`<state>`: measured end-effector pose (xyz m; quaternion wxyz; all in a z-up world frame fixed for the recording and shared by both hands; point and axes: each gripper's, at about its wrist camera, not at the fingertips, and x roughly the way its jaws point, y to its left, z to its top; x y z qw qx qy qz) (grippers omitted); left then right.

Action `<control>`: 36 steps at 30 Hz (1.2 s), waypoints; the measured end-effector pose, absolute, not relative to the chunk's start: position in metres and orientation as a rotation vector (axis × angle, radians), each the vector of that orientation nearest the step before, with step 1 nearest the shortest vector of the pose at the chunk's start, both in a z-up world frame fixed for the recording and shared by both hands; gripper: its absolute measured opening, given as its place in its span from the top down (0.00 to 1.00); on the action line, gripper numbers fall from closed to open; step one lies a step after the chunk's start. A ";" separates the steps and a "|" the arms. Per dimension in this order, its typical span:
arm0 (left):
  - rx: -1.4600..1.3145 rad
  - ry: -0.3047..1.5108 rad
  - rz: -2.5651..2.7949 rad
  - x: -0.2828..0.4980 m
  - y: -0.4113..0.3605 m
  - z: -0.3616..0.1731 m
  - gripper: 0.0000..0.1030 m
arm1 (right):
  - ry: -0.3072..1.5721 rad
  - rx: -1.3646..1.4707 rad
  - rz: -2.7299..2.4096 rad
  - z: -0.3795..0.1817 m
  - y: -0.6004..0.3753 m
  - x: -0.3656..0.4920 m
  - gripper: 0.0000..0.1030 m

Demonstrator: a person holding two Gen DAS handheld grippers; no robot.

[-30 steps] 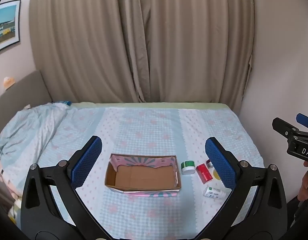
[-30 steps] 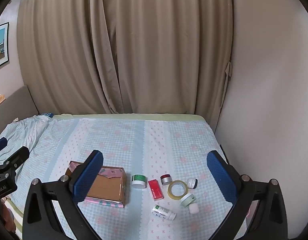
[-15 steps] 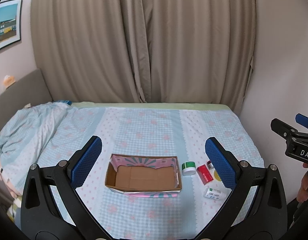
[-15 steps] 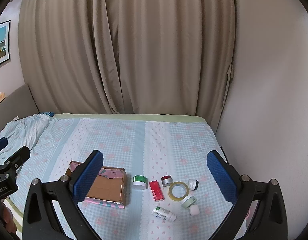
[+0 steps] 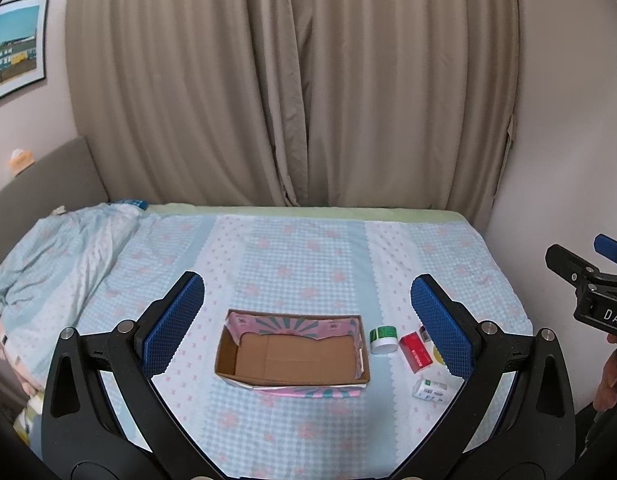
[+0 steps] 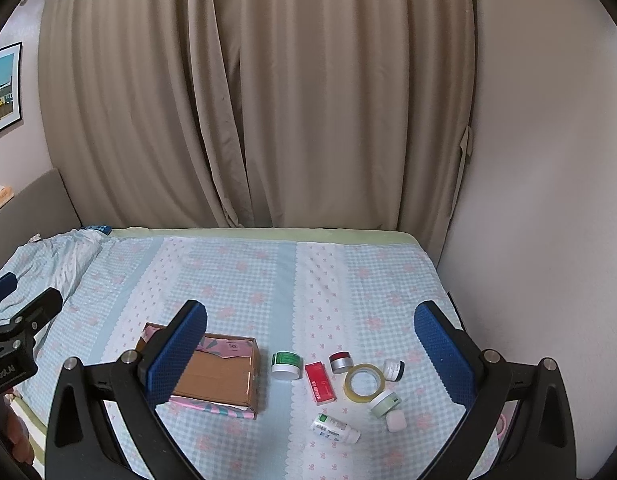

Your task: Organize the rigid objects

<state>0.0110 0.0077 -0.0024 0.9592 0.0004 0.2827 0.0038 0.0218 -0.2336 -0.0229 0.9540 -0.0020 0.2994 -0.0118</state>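
Note:
An open cardboard box (image 5: 292,360) with pink trim lies empty on the bed; it also shows in the right wrist view (image 6: 220,376). To its right lie a green-lidded jar (image 6: 286,365), a red carton (image 6: 319,383), a red-topped tin (image 6: 340,361), a tape roll (image 6: 364,382), a small black-and-white jar (image 6: 394,369), a pale green jar (image 6: 384,403), a small white piece (image 6: 396,421) and a white bottle on its side (image 6: 335,429). My left gripper (image 5: 306,320) is open and empty above the box. My right gripper (image 6: 310,340) is open and empty above the small items.
The bed (image 6: 268,280) has a blue checked sheet with pink flowers. A crumpled duvet (image 5: 56,252) lies at the left. Beige curtains (image 6: 268,100) hang behind, and a wall (image 6: 548,200) borders the bed's right side.
Both views have shifted slightly, so the box and items sit a little lower in frame. Nothing on the bed has moved.

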 end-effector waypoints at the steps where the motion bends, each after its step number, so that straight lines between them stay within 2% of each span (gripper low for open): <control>1: 0.000 0.572 0.010 0.011 0.008 -0.003 0.00 | 0.609 -0.005 -0.024 -0.024 -0.232 0.022 0.00; 36: -0.008 0.551 0.012 0.011 0.008 -0.004 0.00 | 0.599 -0.002 -0.015 -0.024 -0.229 0.024 0.00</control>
